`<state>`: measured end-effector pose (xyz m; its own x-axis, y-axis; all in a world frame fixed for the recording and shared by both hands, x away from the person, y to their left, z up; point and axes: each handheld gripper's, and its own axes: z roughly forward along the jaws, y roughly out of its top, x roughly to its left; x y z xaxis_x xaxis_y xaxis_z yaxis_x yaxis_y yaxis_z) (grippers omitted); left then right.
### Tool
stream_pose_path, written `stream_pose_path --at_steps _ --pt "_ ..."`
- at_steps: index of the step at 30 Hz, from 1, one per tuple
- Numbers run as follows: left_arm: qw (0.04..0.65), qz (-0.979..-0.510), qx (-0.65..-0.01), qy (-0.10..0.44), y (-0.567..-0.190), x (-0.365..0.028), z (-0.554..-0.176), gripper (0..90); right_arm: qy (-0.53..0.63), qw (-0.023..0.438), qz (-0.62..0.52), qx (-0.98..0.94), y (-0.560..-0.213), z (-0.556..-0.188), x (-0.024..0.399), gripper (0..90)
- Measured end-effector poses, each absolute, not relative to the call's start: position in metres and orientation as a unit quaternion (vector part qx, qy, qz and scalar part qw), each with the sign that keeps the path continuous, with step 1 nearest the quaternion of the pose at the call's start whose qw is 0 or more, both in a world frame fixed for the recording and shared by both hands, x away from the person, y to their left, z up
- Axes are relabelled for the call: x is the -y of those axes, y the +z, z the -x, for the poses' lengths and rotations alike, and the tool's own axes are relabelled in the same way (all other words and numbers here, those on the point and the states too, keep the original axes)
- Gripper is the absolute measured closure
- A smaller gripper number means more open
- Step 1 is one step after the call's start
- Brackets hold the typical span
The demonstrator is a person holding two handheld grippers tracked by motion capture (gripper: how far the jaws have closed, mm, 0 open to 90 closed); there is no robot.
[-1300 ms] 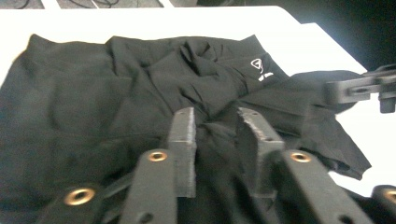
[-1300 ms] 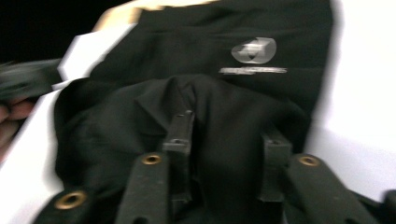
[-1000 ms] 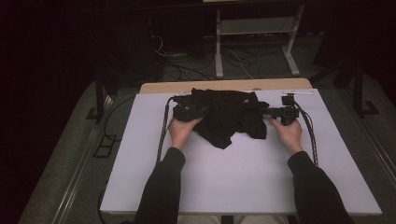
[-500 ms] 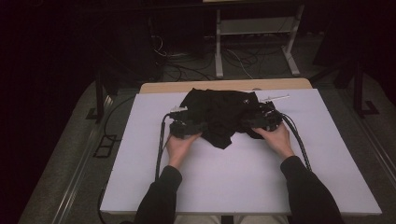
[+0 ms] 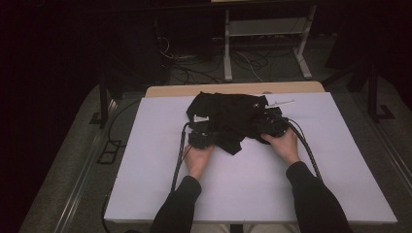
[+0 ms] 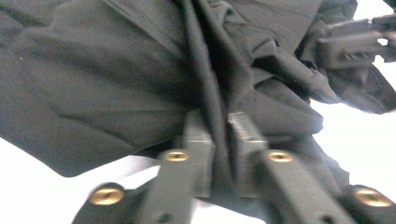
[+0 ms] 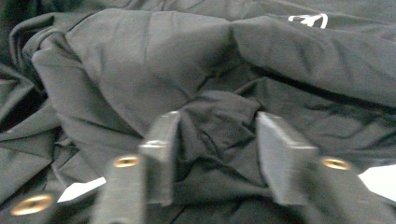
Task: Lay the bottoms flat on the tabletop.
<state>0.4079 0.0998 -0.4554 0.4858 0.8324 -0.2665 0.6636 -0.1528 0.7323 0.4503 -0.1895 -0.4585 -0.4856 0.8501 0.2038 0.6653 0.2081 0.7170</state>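
— Between our two grippers, on the white table (image 5: 145, 194), the black garment (image 5: 228, 119) lies crumpled toward the far edge; which hand do we say is the nearer?

— We call it even. Our left gripper (image 5: 201, 137) sits at the garment's near-left edge and our right gripper (image 5: 272, 125) at its near-right edge, each touching the cloth, and the garment's long axis runs from one to the other, across the table.

— And the left tool's state?

— In the left gripper view, we see the left gripper (image 6: 219, 140) with its jaws nearly together, a ridge of the black garment (image 6: 116, 84) pinched between the pads. They have just been closing, and the fold now stands upright in the narrow gap.

— The right one?

— We see the right gripper (image 7: 215, 154) partway apart in its own view. A bunched mound of the black garment (image 7: 154, 60) rises between the jaws, which have just been closing, yet the pads stand off it on both sides, so we count nothing as gripped there yet.

— So what does the coming move turn on?

— On that mound, we judge. It lies straight ahead of the right gripper, between its jaws, while the left side of the garment is already held. A small white logo (image 7: 308, 19) marks the cloth beyond the mound.
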Motion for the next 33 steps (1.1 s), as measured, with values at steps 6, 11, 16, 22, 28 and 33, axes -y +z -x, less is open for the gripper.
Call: stream_pose_path --at_steps 6,11,16,22,28,33 --pt "0.389 -0.788 -0.463 0.117 -0.442 -0.117 -0.401 86.2 0.398 0.076 -0.522 -0.751 -0.457 -0.455 0.204 84.7" --pt "0.366 -0.813 -0.438 0.111 -0.426 -0.148 -0.390 86.0 0.431 0.027 -0.530 -0.730 -0.443 -0.447 0.227 85.4" --pt "0.367 -0.815 -0.434 0.115 -0.415 -0.168 -0.382 85.7 0.449 0.013 -0.525 -0.723 -0.426 -0.434 0.244 85.7" --pt "0.366 -0.815 -0.431 0.128 -0.404 -0.183 -0.377 85.7 0.476 -0.008 -0.522 -0.708 -0.410 -0.421 0.258 86.0" --pt "0.353 -0.819 -0.431 0.136 -0.405 -0.185 -0.377 84.6 0.497 -0.036 -0.510 -0.701 -0.399 -0.394 0.268 86.1" --pt "0.343 -0.825 -0.426 0.140 -0.410 -0.178 -0.380 84.2 0.506 -0.046 -0.499 -0.702 -0.393 -0.379 0.271 86.1"
